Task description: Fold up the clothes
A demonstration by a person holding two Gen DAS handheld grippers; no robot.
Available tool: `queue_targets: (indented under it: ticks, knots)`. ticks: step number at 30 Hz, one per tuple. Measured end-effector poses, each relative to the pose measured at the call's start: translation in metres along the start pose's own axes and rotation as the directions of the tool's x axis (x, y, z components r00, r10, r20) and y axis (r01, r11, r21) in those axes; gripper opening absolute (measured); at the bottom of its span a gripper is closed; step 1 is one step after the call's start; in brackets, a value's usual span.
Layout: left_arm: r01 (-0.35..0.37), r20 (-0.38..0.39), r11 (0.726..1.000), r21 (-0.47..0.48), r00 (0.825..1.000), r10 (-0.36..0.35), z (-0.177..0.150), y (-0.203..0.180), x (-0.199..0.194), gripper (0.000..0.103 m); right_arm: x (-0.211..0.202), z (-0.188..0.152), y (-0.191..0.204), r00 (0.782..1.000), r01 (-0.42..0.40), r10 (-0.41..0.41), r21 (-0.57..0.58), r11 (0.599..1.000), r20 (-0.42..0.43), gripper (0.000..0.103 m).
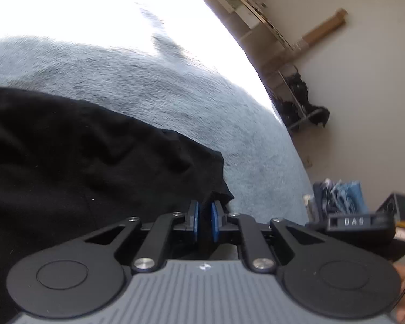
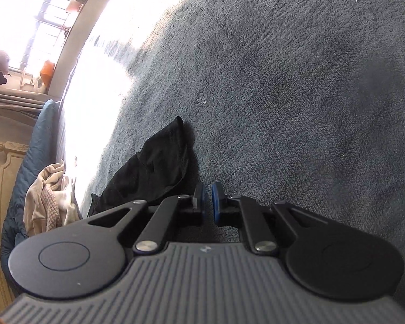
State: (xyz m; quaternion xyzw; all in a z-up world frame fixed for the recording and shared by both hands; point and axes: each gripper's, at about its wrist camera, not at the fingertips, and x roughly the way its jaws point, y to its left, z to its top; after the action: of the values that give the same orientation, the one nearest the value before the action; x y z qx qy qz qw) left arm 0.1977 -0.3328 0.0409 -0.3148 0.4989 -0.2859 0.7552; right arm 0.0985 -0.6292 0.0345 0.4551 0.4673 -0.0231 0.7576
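Note:
A black garment (image 1: 75, 162) lies rumpled on a grey-blue fleece blanket (image 1: 154, 86), filling the left of the left wrist view. Its right corner runs down between the blue pads (image 1: 195, 216) of my left gripper (image 1: 205, 216), which is shut on that corner. In the right wrist view a fold of the black garment (image 2: 151, 170) sits just left of my right gripper (image 2: 208, 199) and passes under its left finger. The right gripper's pads (image 2: 216, 199) are almost together, with no cloth showing in the thin slit between them. It hovers low over the blanket (image 2: 297, 94).
Beyond the blanket's right edge are a folded blue denim pile (image 1: 340, 194), a black device marked DAS (image 1: 359, 221), a rack of dark clothes (image 1: 302, 100) and a cardboard tube (image 1: 324, 29). At the other side lie beige clothes (image 2: 51, 194), a blue quilt edge (image 2: 40, 135) and a barred window (image 2: 48, 13).

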Motion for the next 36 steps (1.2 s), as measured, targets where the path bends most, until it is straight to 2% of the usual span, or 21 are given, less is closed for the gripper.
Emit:
queue_targets:
  ticks: [2,4,5,7,8,9,12,17,21,23,26,28,29,30,33,36]
  knots:
    - [0.049,0.052,0.98,-0.191,0.998,-0.04,0.013,0.032,-0.008,0.006,0.004,-0.003,0.001,1.0,-0.024,0.024,0.01,1.0,-0.004,0.007]
    - [0.083,0.092,0.95,-0.3,0.994,-0.058,0.018,0.054,-0.012,0.006,0.01,-0.005,0.003,0.998,-0.057,0.057,0.019,0.998,-0.012,0.009]
    - [0.089,0.104,0.94,-0.329,0.993,-0.058,0.019,0.061,-0.014,0.006,0.013,-0.006,0.005,0.997,-0.077,0.078,0.022,0.997,-0.013,0.011]
    - [0.075,0.103,0.94,-0.334,0.994,-0.042,0.018,0.066,-0.014,0.006,0.021,-0.009,0.01,0.993,-0.12,0.12,0.021,0.993,-0.017,0.018]
    - [0.066,0.099,0.944,-0.323,0.994,-0.036,0.017,0.066,-0.015,0.007,0.025,-0.011,0.012,0.99,-0.137,0.138,0.021,0.99,-0.019,0.026]
    - [0.058,0.093,0.949,-0.308,0.995,-0.031,0.015,0.064,-0.016,0.007,0.028,-0.012,0.013,0.989,-0.144,0.145,0.026,0.989,-0.022,0.029]
    - [0.034,0.076,0.964,-0.264,0.997,-0.015,0.01,0.059,-0.018,0.01,0.034,-0.015,0.012,0.989,-0.144,0.145,0.054,0.988,-0.02,0.031]
    - [-0.007,0.044,0.994,-0.109,0.999,0.012,0.003,0.038,-0.025,0.019,0.016,-0.018,0.005,0.994,-0.1,0.1,0.009,0.995,0.037,0.034]
    - [-0.043,0.013,0.999,0.032,0.999,0.042,-0.001,0.018,-0.03,0.023,0.007,-0.027,0.005,0.993,-0.117,0.119,-0.113,0.987,0.013,0.046]
    - [-0.056,-0.002,0.994,0.098,0.998,0.057,-0.003,0.009,-0.033,0.024,0.013,-0.034,0.012,0.991,-0.133,0.13,-0.216,0.967,-0.031,0.048]
    - [-0.056,-0.016,0.986,0.159,0.998,0.059,-0.011,0.001,-0.041,0.024,0.032,-0.04,0.023,0.99,-0.129,0.099,-0.353,0.927,-0.102,0.048]
    - [-0.052,-0.029,0.977,0.209,0.998,0.059,-0.018,-0.005,-0.048,0.025,0.043,-0.04,0.029,0.991,-0.106,0.062,-0.422,0.9,-0.117,0.043]
    - [-0.057,-0.041,0.968,0.245,0.997,0.069,-0.023,-0.008,-0.048,0.029,0.046,-0.038,0.033,0.991,-0.096,0.046,-0.446,0.89,-0.122,0.022]
    - [-0.063,-0.052,0.957,0.282,0.995,0.081,-0.029,-0.011,-0.048,0.035,0.047,-0.033,0.038,0.991,-0.094,0.04,-0.451,0.888,-0.127,0.006]
    - [-0.079,-0.085,0.917,0.391,0.989,0.121,-0.046,-0.02,-0.046,0.049,0.038,-0.015,0.045,0.983,-0.151,0.103,-0.36,0.921,-0.15,0.004]
    - [-0.088,-0.112,0.864,0.495,0.98,0.164,-0.063,-0.028,-0.045,0.052,0.025,0.001,0.055,0.979,-0.173,0.13,-0.292,0.941,-0.158,0.003]
